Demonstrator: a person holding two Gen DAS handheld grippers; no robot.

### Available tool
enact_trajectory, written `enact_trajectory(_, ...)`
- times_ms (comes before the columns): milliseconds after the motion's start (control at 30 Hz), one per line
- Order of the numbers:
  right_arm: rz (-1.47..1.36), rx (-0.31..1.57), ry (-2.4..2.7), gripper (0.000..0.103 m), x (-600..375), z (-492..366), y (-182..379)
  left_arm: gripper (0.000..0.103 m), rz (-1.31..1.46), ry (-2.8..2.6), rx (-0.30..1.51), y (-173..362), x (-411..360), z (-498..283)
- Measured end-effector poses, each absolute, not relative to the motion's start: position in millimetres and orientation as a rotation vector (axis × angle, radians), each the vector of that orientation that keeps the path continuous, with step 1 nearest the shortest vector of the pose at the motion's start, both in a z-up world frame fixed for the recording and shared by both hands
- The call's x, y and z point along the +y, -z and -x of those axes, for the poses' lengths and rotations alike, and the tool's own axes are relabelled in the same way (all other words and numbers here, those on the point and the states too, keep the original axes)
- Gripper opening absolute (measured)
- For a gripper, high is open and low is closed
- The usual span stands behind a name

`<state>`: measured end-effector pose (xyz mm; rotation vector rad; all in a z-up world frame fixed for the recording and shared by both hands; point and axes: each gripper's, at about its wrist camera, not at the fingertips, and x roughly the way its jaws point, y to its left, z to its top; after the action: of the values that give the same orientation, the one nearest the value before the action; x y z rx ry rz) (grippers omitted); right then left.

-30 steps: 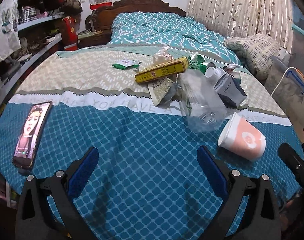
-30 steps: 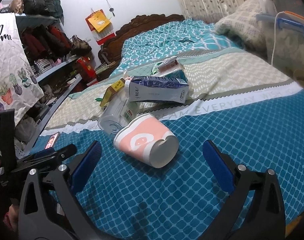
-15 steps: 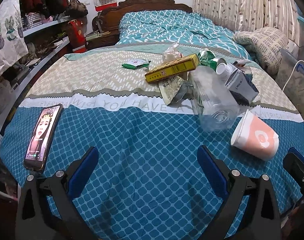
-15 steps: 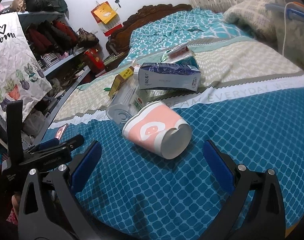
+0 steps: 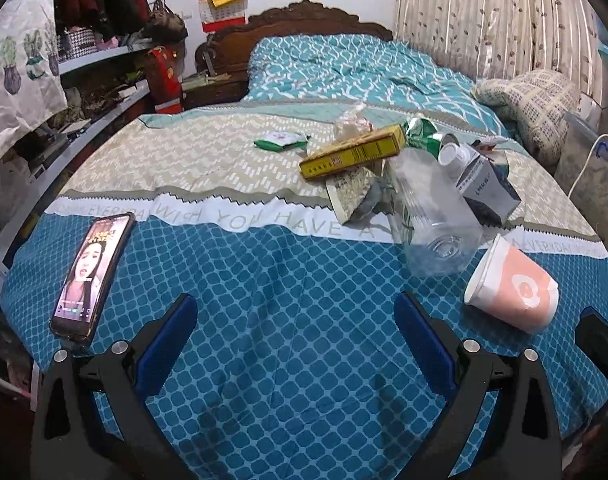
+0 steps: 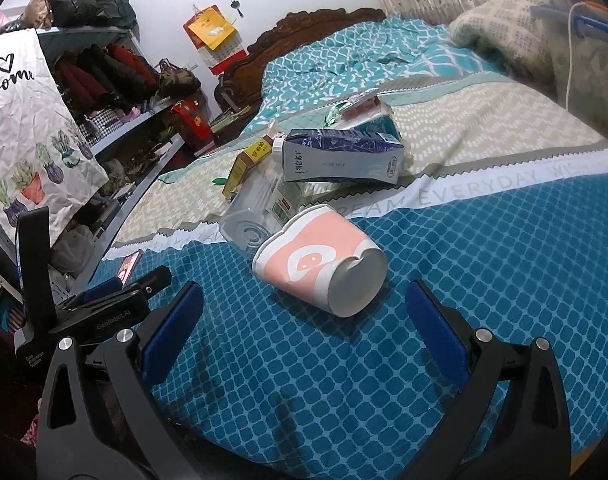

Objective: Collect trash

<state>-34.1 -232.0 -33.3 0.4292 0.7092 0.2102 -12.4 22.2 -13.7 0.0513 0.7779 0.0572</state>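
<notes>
A pile of trash lies on the bed: a pink and white paper cup (image 5: 512, 286) (image 6: 322, 260) on its side, a clear plastic bottle (image 5: 432, 216) (image 6: 256, 216), a blue and white carton (image 5: 484, 184) (image 6: 340, 156), a yellow box (image 5: 352, 152) (image 6: 246, 160), a green can (image 5: 422, 136) and a green packet (image 5: 280, 139). My left gripper (image 5: 296, 320) is open and empty over the blue bedspread, short of the pile. My right gripper (image 6: 304, 312) is open and empty, with the cup just beyond its fingertips.
A phone (image 5: 92, 272) with a lit screen lies on the bed at the left edge. Cluttered shelves (image 5: 96, 72) stand to the left. A folded blanket (image 5: 532, 104) and a plastic bin (image 5: 588, 172) are at the right. The left gripper's body (image 6: 104, 304) shows in the right wrist view.
Both grippers have moved a little; the cup now sits closer between the right gripper's fingertips. The trash has not moved. Both grippers remain open.
</notes>
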Motion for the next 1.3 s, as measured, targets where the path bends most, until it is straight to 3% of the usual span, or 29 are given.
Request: enact_trajectory(1300,-0.416,0.674,-0.245,0.100,-215.5,59.8,3.7,0.094,0.011,0.005,0.683,-16.3,39.1,54.5)
